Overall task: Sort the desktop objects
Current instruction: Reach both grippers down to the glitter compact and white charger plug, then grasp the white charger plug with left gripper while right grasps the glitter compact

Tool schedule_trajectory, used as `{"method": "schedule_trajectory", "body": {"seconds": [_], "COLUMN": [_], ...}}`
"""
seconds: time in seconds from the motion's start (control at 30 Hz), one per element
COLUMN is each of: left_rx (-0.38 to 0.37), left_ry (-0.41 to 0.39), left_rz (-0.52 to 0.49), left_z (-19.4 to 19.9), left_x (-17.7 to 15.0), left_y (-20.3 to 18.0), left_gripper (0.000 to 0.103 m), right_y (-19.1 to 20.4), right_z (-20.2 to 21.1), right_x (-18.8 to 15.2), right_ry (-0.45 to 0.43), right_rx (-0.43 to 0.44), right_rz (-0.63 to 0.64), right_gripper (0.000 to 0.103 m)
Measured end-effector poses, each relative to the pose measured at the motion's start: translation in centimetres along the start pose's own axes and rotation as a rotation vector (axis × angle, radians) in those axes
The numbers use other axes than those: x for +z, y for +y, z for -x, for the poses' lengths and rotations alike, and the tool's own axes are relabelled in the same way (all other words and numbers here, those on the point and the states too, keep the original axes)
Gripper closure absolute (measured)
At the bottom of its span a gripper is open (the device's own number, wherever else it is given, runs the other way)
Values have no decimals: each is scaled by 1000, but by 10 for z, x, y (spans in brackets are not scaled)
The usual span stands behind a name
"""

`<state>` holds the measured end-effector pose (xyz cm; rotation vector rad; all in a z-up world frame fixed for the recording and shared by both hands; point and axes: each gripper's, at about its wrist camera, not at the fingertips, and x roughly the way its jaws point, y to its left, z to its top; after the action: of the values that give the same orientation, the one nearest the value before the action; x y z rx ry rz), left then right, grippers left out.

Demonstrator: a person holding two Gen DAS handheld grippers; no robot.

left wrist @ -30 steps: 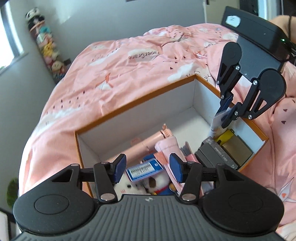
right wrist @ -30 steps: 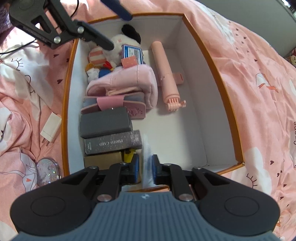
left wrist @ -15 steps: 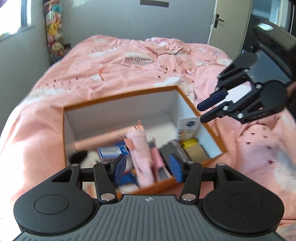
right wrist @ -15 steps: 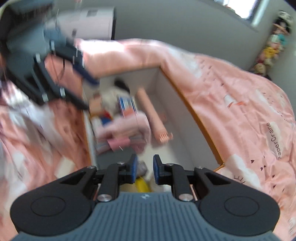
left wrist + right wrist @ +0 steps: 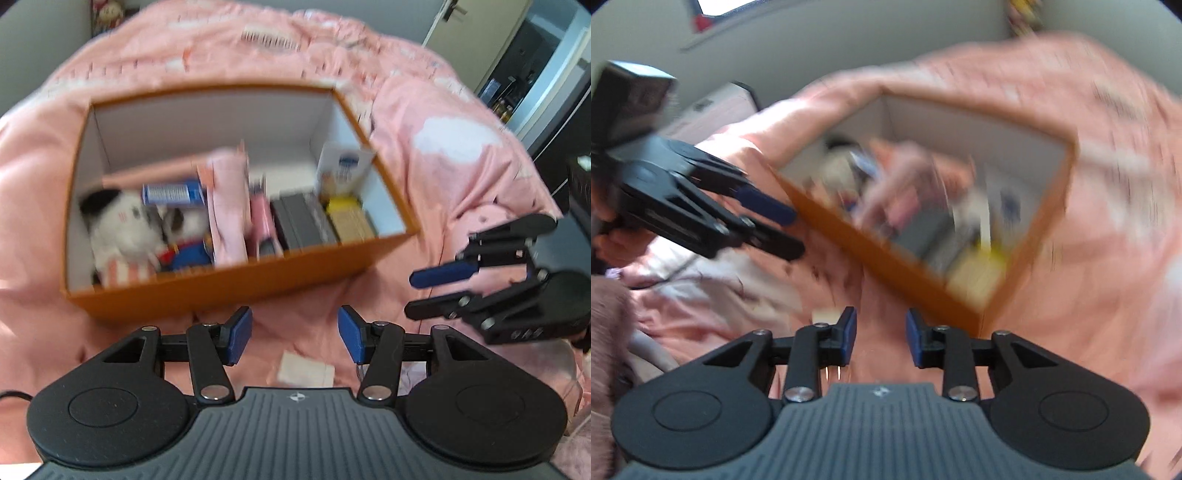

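- Holding my left gripper (image 5: 294,334) over the pink bedspread (image 5: 443,122), just in front of the orange box (image 5: 236,284); jaws released, set wide, nothing between them.
- Right gripper (image 5: 880,336) also outside the box, near its corner; jaws opening, nothing between the pads. Seen from the left wrist it sits off to the right of the box, over the bedspread.
- Box is open-topped and sits on the bed, white inside.
- Contents along the near wall, left to right: black-and-white plush toy (image 5: 125,229), blue-labelled small pack (image 5: 171,192) on top of it, pink folded item (image 5: 229,206), dark grey boxes (image 5: 299,221), tan box (image 5: 351,221) with a yellow piece (image 5: 341,203) behind it.
- White tube with a blue logo (image 5: 343,170) stands upright in the far right corner.
- Long pink stick-shaped item (image 5: 147,175) lies along the back wall.
- Small white flat thing (image 5: 306,369) lies on the bedspread between my left jaws and the camera; can't tell what it is.
- Right wrist view is heavily blurred.
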<state>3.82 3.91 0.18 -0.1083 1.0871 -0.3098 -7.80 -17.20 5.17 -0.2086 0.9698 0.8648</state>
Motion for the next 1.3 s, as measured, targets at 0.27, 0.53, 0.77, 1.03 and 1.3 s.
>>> {"method": "schedule_trajectory", "body": {"seconds": [0.27, 0.53, 0.77, 1.03, 1.3], "left_rx": [-7, -35, -65, -77, -44], "left_ry": [137, 243, 276, 281, 295], "left_rz": [175, 301, 421, 528, 526], "left_z": [-39, -64, -81, -94, -101], "left_x": [-18, -33, -42, -41, -35], "left_y": [16, 27, 37, 43, 37], "left_gripper": [43, 43, 40, 35, 36], "right_y": [-4, -13, -23, -30, -35], "right_z": [-32, -46, -65, -80, -65], "right_x": [-42, -59, -61, -59, -62], "right_ry": [148, 221, 298, 348, 299], "right_rx": [-124, -119, -85, 7, 94], "right_rz": [-118, -215, -250, -273, -320], "right_gripper": [71, 61, 53, 44, 59]}}
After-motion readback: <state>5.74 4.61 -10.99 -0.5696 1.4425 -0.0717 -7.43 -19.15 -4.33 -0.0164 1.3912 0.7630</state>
